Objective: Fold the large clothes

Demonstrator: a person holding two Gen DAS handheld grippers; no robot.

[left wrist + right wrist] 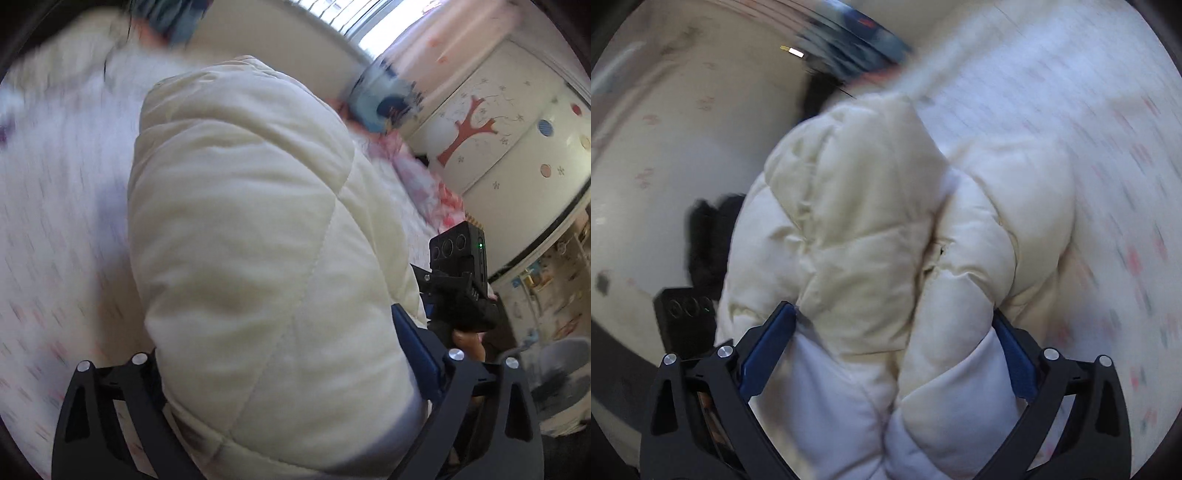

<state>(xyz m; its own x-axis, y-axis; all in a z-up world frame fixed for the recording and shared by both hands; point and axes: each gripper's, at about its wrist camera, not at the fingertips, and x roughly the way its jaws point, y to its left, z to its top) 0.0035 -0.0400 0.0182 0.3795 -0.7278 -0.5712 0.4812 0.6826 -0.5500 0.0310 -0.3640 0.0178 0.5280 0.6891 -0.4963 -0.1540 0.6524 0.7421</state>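
A thick cream quilted coat [236, 240] lies bunched on the bed [55, 206], its bulk filling the span of both tools, likely because a garment this puffy can only be moved by wide handfuls. The left gripper [295, 369] has its jaws spread wide with the coat's padded mass packed between them; its left pad is hidden by fabric, so I cannot tell whether it clamps or merely straddles. The right gripper [894, 332] stands at its widest, blue pads [764, 350] touching two puffed folds on either side without visibly squeezing them, which reads as a released or not yet taken hold. The fold looks unfinished.
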